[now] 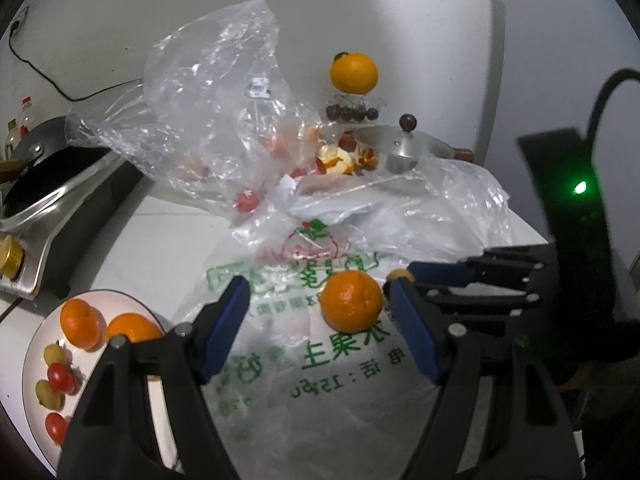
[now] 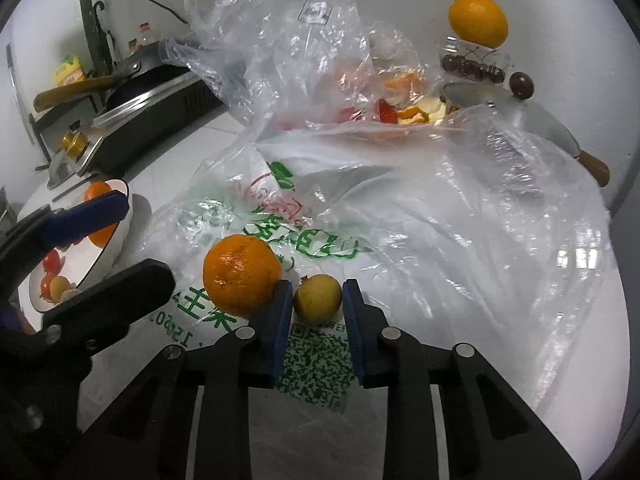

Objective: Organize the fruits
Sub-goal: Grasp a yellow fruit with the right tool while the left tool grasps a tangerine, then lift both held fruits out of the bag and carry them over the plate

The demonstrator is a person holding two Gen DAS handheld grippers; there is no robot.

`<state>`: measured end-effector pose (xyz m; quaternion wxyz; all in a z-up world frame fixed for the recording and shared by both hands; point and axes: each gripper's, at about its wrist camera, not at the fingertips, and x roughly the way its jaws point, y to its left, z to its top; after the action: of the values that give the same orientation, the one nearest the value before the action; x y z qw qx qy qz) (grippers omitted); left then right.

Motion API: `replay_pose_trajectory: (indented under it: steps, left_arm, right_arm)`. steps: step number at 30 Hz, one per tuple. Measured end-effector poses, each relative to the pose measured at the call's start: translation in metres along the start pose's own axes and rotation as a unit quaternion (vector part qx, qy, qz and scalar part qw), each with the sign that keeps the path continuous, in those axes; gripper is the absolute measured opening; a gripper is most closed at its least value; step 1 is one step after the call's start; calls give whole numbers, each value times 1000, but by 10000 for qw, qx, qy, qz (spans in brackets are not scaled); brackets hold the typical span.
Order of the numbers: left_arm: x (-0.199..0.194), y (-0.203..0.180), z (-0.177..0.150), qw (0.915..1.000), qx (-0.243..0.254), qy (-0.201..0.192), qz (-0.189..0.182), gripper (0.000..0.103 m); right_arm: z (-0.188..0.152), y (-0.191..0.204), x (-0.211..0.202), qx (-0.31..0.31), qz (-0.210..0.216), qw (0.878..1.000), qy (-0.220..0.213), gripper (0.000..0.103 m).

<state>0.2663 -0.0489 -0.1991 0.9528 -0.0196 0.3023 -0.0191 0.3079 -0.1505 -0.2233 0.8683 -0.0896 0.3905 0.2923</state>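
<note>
**Left wrist view.** My left gripper [image 1: 316,320] stands released, its blue pads wide apart over the printed plastic bag [image 1: 320,380] spread on the bench [image 1: 160,248]. A mandarin [image 1: 351,299] lies on the bag between the pads but nearer the right-hand one, with neither pad pressing on it. Just beyond it, my right gripper [image 1: 394,284] reaches in from the right. The plate [image 1: 40,344] at lower left already carries two mandarins, cherry tomatoes and small yellow fruit. Further back are a crumpled clear bag [image 1: 208,92] and another orange [image 1: 354,72] perched on a box of dark fruit. The bag's green print is mostly blurred characters; I make out only "15" in a run of digits.

**Right wrist view.** My right gripper [image 2: 318,300] is clenched on a small yellow fruit [image 2: 318,298], one pad at each flank. The mandarin [image 2: 242,274] touches the outer face of the left-hand pad. A green QR code [image 2: 316,364] is printed on the bag just below the fruit; nearby digits read roughly "12", the rest illegible.

**Risks, as I judge them.**
- Lifting the yellow fruit may nudge the touching mandarin and set it rolling over the slick film.
- The loose bag could snag on a pad and drag upward.
- The small round fruit may squirt out of a grip this near the pad tips.
</note>
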Motion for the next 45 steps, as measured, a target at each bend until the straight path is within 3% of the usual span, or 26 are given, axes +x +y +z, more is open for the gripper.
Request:
replay_pose_trajectory:
  steps: [4, 9, 15, 19, 30, 45]
  left_arm:
    - [9, -9, 4, 9999, 113, 107, -41, 73]
    - [32, -17, 7, 9985, 192, 507, -33, 62]
    - [52, -24, 5, 9961, 345, 808, -37, 60]
    - [64, -28, 1, 9935, 438, 1046, -13, 47]
    - [57, -28, 1, 9945, 414, 957, -97, 47]
    - [-9, -26, 12, 9981, 465, 342, -205, 47]
  right_arm:
    - [2, -8, -11, 66, -75, 9998, -150, 27]
    - [1, -21, -21, 186, -121, 9994, -280, 27]
    - [0, -31, -24, 255, -145, 9989, -354, 27]
    - [0, -33, -24, 262, -131, 9989, -378, 27]
    - [-3, -29, -25, 232, -138, 9988, -408, 27]
    - [-6, -1, -66, 149, -295, 9971, -687, 27]
